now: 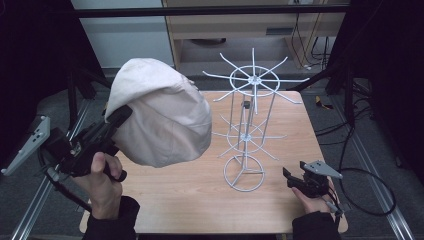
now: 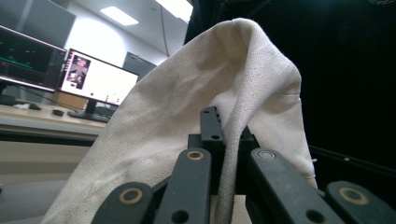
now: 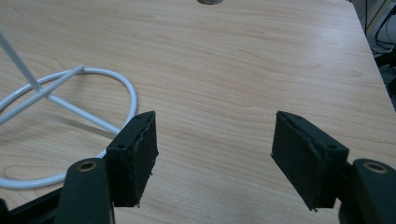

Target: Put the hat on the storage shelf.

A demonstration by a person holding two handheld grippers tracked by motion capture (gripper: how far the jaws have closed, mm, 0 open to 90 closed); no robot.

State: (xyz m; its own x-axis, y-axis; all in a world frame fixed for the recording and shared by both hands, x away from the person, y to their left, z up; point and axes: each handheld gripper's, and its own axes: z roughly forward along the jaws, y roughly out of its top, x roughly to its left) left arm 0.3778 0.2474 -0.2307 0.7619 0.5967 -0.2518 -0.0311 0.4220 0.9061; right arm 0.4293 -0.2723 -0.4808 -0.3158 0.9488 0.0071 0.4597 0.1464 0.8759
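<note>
A cream cloth cap [image 1: 160,112] hangs in the air over the table's left half, its edge pinched in my left gripper [image 1: 120,116], which is shut on it. In the left gripper view the cap [image 2: 196,107] drapes up and over the closed jaws, and my left gripper [image 2: 224,135] clamps a fold of its fabric. A white wire rack [image 1: 250,125] with two tiers of radiating arms stands upright at mid-table. My right gripper [image 1: 292,179] rests low near the front right, open and empty, just right of the rack's round base [image 3: 60,135]; my right gripper [image 3: 215,154] holds nothing.
The wooden table [image 1: 290,145] has bare surface right of the rack and along the front. Metal rails run along both sides on the floor. Cables [image 1: 370,195] lie to the right. Monitors [image 2: 93,79] sit on a desk beyond the cap.
</note>
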